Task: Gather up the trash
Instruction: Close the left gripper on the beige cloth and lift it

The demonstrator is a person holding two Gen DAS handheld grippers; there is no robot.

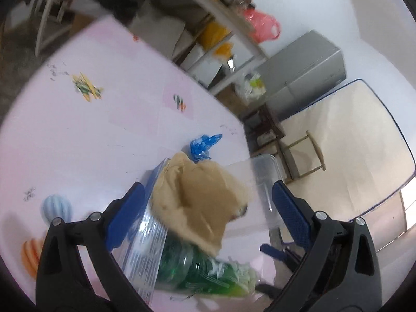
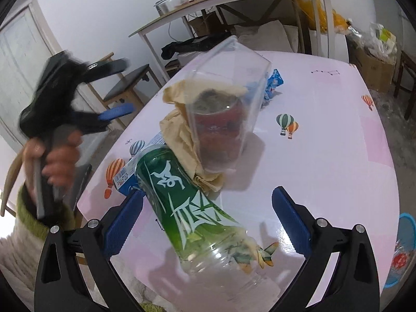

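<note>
Clear plastic cup (image 2: 225, 109) covers a red can (image 2: 217, 126).

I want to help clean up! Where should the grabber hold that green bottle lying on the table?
Probably around the middle, on the green label. The green bottle lies on its side on the table, its clear end pointing toward the open right gripper. The fingers already stand either side of it, so come down from above and close across its round sides. The crumpled brown paper crowds the far end.
</note>
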